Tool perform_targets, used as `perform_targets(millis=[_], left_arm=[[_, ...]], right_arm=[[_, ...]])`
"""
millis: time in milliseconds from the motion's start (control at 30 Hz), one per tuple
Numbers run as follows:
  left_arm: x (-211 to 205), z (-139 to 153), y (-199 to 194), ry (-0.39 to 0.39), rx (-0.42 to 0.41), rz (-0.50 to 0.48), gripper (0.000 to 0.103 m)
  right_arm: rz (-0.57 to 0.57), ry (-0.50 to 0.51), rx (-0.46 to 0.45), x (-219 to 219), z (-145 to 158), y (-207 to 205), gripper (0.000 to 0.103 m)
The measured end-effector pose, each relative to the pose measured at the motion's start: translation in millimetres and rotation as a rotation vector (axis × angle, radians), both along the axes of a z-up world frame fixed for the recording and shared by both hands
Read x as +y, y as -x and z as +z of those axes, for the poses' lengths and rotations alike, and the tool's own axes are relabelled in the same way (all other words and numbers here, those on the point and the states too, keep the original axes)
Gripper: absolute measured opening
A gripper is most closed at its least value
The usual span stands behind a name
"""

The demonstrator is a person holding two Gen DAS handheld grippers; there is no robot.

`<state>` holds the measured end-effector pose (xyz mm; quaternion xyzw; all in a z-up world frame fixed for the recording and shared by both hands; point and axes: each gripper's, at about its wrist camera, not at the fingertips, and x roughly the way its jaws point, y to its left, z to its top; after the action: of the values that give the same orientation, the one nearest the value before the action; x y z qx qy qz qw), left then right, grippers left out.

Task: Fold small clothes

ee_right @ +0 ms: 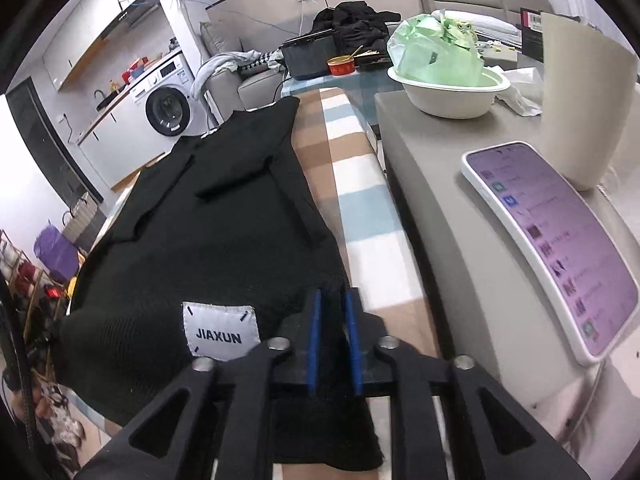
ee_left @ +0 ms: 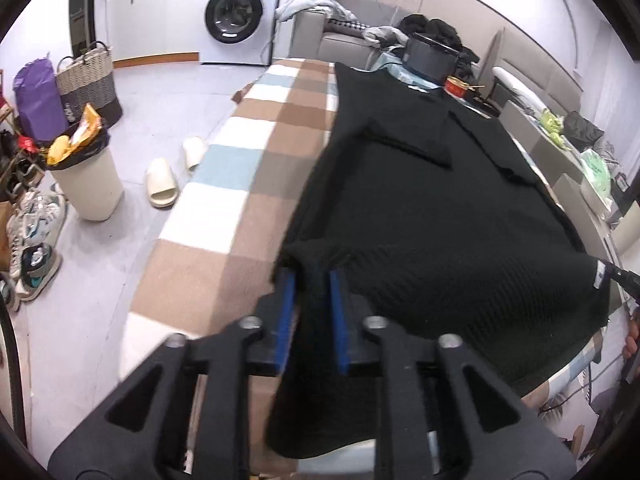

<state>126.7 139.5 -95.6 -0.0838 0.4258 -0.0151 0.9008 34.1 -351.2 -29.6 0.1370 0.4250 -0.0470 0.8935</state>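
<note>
A black knit sweater (ee_left: 432,208) lies spread lengthwise on a checked blanket (ee_left: 224,184), sleeves folded in over the body. My left gripper (ee_left: 312,280) is shut on the sweater's near left hem corner. My right gripper (ee_right: 333,300) is shut on the near right hem corner of the sweater (ee_right: 208,224). A white JIAXUN label (ee_right: 219,332) shows on the hem just left of the right gripper. The hem looks lifted slightly off the checked blanket (ee_right: 360,208).
A grey table (ee_right: 460,216) on the right holds a phone (ee_right: 552,248), a bowl with a green bag (ee_right: 448,84) and a paper roll. At the far end sit a black box (ee_left: 430,56) and a red tin. Left on the floor: bin (ee_left: 86,184), slippers, shoes, basket.
</note>
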Motion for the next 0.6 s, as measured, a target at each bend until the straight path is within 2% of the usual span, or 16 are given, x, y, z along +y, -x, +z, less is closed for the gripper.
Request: perform_targets(millis=[67, 100, 167, 400, 433, 467, 500, 533, 567, 600], left_arm=[[6, 1, 6, -0.001, -0.008, 0.03, 0.049], [9, 3, 8, 0.007, -0.013, 0.038, 0.052], [12, 3, 12, 0.028, -0.02, 0.035, 0.053], [-6, -9, 7, 0.042, 0.007, -0.041, 0.053], [-9, -10, 3, 0.044, 0.009, -0.05, 0.046], [-13, -11, -1, 0.048, 0.01, -0.058, 0.029], [-15, -11, -4, 0.055, 0.013, -0.065, 0.02], [-17, -11, -7, 0.059, 0.012, -0.063, 0.009], [-17, -9, -9, 0.062, 0.001, -0.059, 0.004], [-17, -7, -10, 0.069, -0.012, -0.059, 0.004]], right_arm=[[0.007, -0.003, 0.007, -1, -1, 6, 0.034], [0.01, -0.011, 0.004, -1, -1, 9, 0.04], [0.03, -0.028, 0.023, 0, -5, 13, 0.045], [0.092, -0.058, 0.062, 6, -23, 12, 0.046], [0.1, -0.068, 0.052, 7, -23, 10, 0.045], [0.109, -0.078, 0.04, 8, -23, 8, 0.04], [0.118, -0.087, 0.025, 8, -21, 7, 0.023], [0.128, -0.103, 0.005, 9, -19, 5, 0.016], [0.131, -0.105, -0.005, 10, -16, 4, 0.008], [0.137, -0.101, -0.025, 12, -12, 3, 0.006]])
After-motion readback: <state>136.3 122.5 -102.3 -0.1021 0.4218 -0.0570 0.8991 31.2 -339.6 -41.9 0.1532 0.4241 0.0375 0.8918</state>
